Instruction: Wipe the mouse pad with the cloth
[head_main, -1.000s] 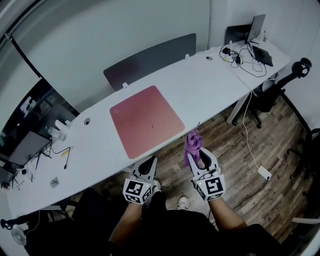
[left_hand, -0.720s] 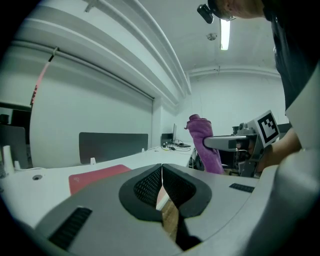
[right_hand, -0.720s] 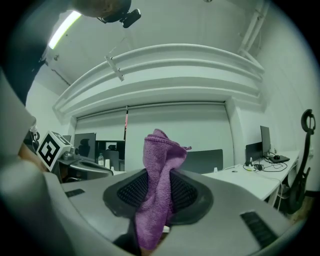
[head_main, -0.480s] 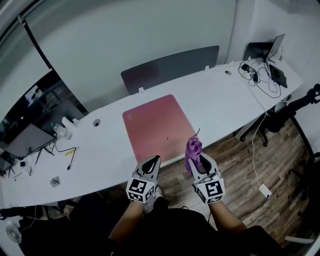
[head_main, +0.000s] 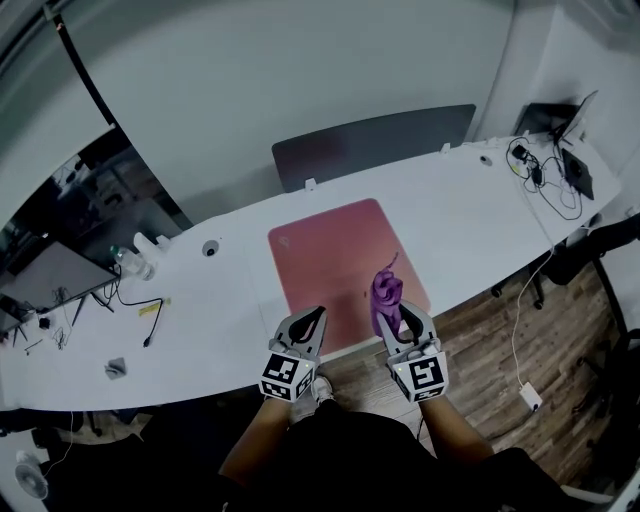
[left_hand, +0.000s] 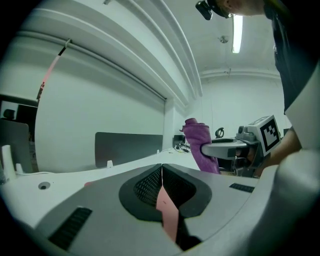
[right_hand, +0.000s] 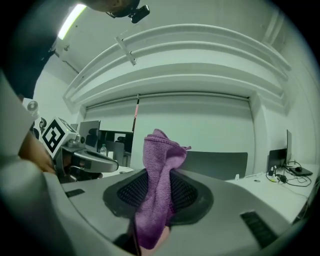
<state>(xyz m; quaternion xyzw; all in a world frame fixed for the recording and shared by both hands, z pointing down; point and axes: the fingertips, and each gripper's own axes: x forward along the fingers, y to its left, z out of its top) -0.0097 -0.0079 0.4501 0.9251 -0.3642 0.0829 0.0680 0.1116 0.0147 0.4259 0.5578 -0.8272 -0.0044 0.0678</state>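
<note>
A pink mouse pad (head_main: 340, 258) lies flat on the long white desk (head_main: 200, 300), near its front edge. My right gripper (head_main: 398, 310) is shut on a bunched purple cloth (head_main: 385, 298), which sticks up past the jaws (right_hand: 159, 180) and hangs over the pad's front right part. The cloth (left_hand: 200, 145) also shows in the left gripper view, held out to the right. My left gripper (head_main: 312, 320) is shut with nothing in it, at the desk's front edge just left of the pad's front corner.
A grey divider panel (head_main: 375, 145) stands behind the pad. A laptop and cables (head_main: 560, 150) sit at the desk's far right end. Bottles (head_main: 140, 255) and loose cables (head_main: 150, 310) lie on the left. A wood floor (head_main: 500, 320) lies to the right, with a black chair (head_main: 600, 245).
Both grippers have moved forward from over the floor to the desk's front edge. The cloth now hangs over the pad's front part. The cloth stays clamped.
</note>
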